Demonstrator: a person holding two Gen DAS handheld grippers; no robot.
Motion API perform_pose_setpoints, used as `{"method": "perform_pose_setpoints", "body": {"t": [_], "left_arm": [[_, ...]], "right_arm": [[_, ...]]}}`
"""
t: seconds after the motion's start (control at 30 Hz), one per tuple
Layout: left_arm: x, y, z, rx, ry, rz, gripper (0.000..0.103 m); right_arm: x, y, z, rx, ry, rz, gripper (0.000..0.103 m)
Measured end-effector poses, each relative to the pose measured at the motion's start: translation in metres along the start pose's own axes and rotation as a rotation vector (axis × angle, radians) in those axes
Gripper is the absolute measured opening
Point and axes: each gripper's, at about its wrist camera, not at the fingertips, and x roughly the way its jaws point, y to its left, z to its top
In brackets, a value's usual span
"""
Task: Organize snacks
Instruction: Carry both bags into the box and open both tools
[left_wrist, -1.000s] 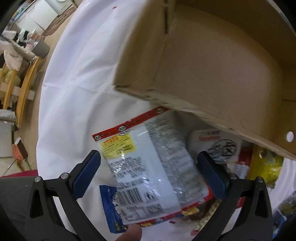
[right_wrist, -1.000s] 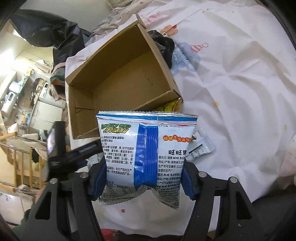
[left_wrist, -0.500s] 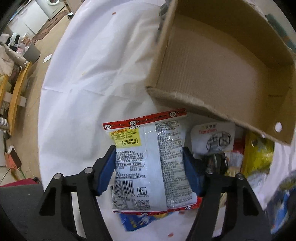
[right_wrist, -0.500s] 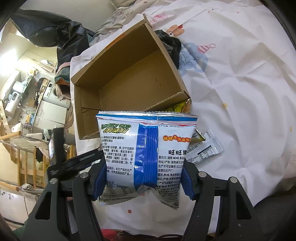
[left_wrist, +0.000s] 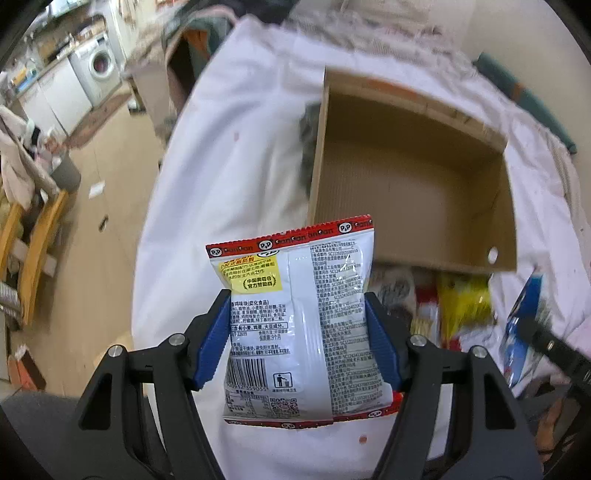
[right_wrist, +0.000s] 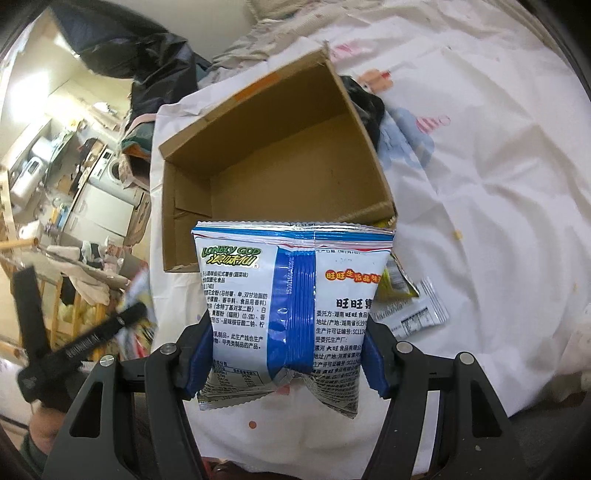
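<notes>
While both packets hang gripped, loose snacks (left_wrist: 458, 306) crowd the box (left_wrist: 413, 192).

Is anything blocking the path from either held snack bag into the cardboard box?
Nothing visible does. The red-edged bag in the left gripper and the blue bag in the right gripper both face the open, empty cardboard box.

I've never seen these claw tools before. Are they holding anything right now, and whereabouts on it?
Yes. The left gripper pinches a red-edged white snack bag by its sides; the right gripper pinches a blue-and-white chip bag by its lower sides.
</notes>
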Motion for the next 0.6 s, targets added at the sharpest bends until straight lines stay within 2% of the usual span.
{"method": "perform_pose_setpoints", "body": {"t": [0.17,0.43,0.6], "left_arm": [[-0.012,-0.014,0.028,0.052,-0.079,-0.032,0.065],[-0.006,-0.060,0.074,0.165,-0.179,-0.071,0.065],[0.009,-0.075,0.092,0.194,-0.232,-0.062,0.066]], "right_arm": [[-0.003,0.010,0.015,-0.029,-0.004,0.006,0.069],[-0.008,0.021,0.080,-0.067,-0.082,-0.012,0.069],[0.011,0.018,0.113,-0.095,-0.109,-0.006,0.069]]}}
